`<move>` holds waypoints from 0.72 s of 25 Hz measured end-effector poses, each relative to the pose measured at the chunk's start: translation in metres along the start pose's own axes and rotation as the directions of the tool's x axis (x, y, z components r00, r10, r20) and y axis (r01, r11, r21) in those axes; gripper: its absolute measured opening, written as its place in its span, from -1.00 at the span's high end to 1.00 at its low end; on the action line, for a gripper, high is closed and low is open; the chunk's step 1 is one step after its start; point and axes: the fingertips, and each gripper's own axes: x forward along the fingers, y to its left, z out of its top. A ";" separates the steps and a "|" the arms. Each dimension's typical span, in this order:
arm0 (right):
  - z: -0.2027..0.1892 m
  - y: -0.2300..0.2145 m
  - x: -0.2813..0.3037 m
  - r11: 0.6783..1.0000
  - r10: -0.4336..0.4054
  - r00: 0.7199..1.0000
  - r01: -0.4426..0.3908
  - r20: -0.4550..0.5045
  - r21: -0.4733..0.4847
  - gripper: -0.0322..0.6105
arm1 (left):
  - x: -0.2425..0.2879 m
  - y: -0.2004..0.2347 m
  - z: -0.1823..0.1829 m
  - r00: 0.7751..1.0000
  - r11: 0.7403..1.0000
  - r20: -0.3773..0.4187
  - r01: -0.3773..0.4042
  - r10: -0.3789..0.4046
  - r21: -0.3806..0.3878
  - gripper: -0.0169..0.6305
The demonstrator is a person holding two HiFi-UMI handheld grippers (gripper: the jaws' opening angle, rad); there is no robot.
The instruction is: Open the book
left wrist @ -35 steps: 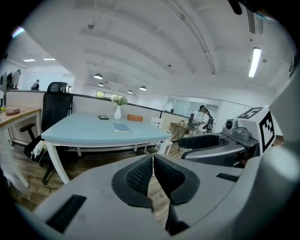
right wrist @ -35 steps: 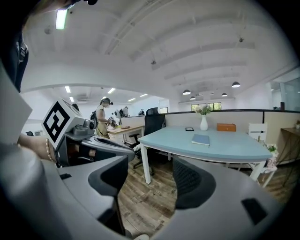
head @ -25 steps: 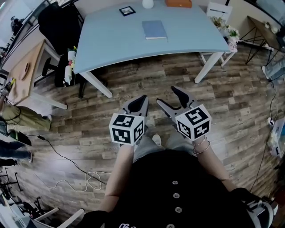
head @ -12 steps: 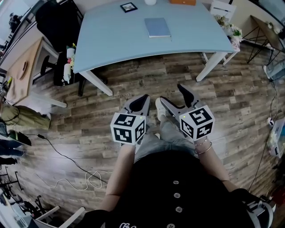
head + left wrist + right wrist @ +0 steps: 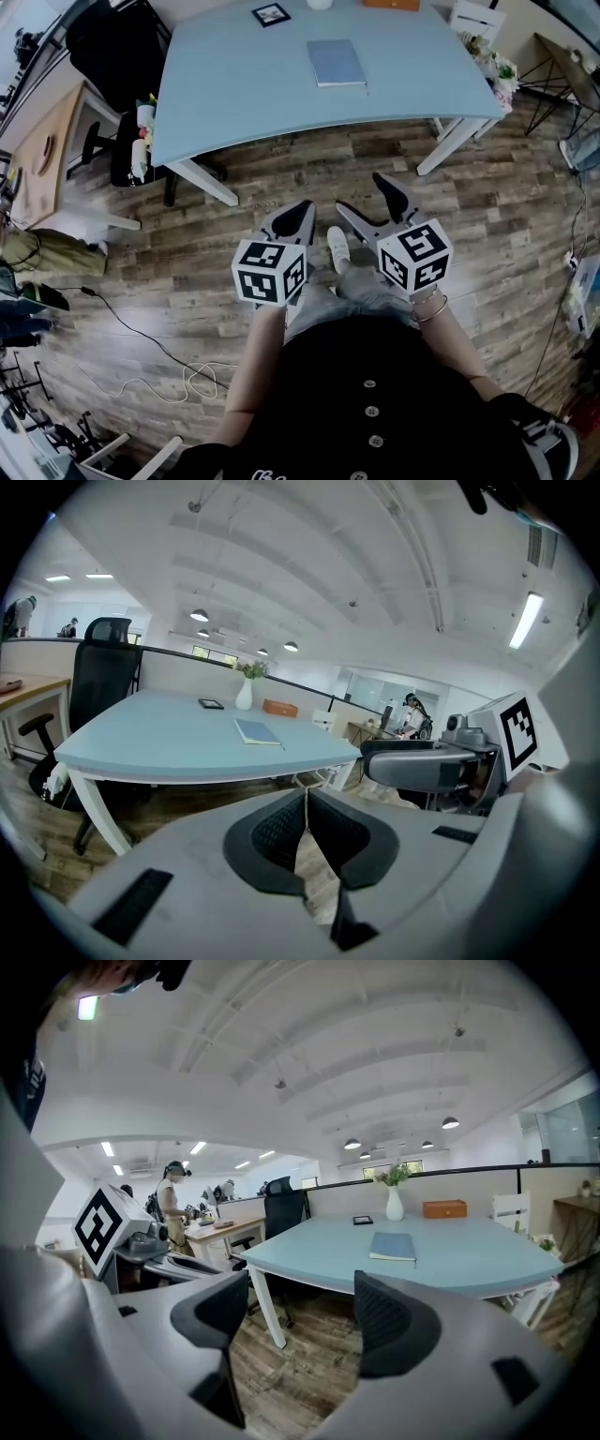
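Observation:
A closed grey-blue book point(image 5: 337, 63) lies flat on the light blue table point(image 5: 234, 94), toward its far middle. Both grippers hang over the wooden floor, well short of the table. My left gripper point(image 5: 301, 206) is shut with nothing in it; its pads point(image 5: 281, 832) meet in the left gripper view, where the book point(image 5: 258, 731) shows far ahead. My right gripper point(image 5: 363, 195) is open and empty. In the right gripper view the book point(image 5: 392, 1246) lies beyond the gap between the jaws of that gripper point(image 5: 305, 1314).
On the table's far side stand a small picture frame point(image 5: 270, 14), a white vase point(image 5: 395, 1206) and an orange box point(image 5: 443, 1208). A black office chair point(image 5: 117, 47) and a wooden desk point(image 5: 42, 150) are at left. A cable point(image 5: 178, 375) lies on the floor.
The table and book have slid a little lower in the head view as the person steps toward them. A white shoe shows between the grippers. Neither gripper's jaws changed.

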 end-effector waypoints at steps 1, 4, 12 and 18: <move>0.002 -0.004 0.005 1.000 0.007 1.000 -0.007 -0.002 -0.001 -0.15 | 0.005 0.003 0.003 1.000 1.000 -0.002 -0.002 0.002 0.001 0.89; 0.012 -0.014 0.021 1.000 0.027 1.000 -0.027 -0.002 -0.007 -0.15 | 0.019 0.014 0.014 1.000 1.000 -0.005 -0.012 0.012 0.002 0.89; 0.053 -0.057 0.076 0.997 0.066 0.998 -0.066 0.020 -0.028 -0.15 | 0.062 0.053 0.065 0.999 0.999 0.015 -0.052 0.052 0.008 0.89; 0.072 -0.096 0.108 0.996 0.090 0.996 -0.089 0.025 -0.030 -0.15 | 0.098 0.071 0.095 0.997 0.997 0.029 -0.071 0.071 0.004 0.89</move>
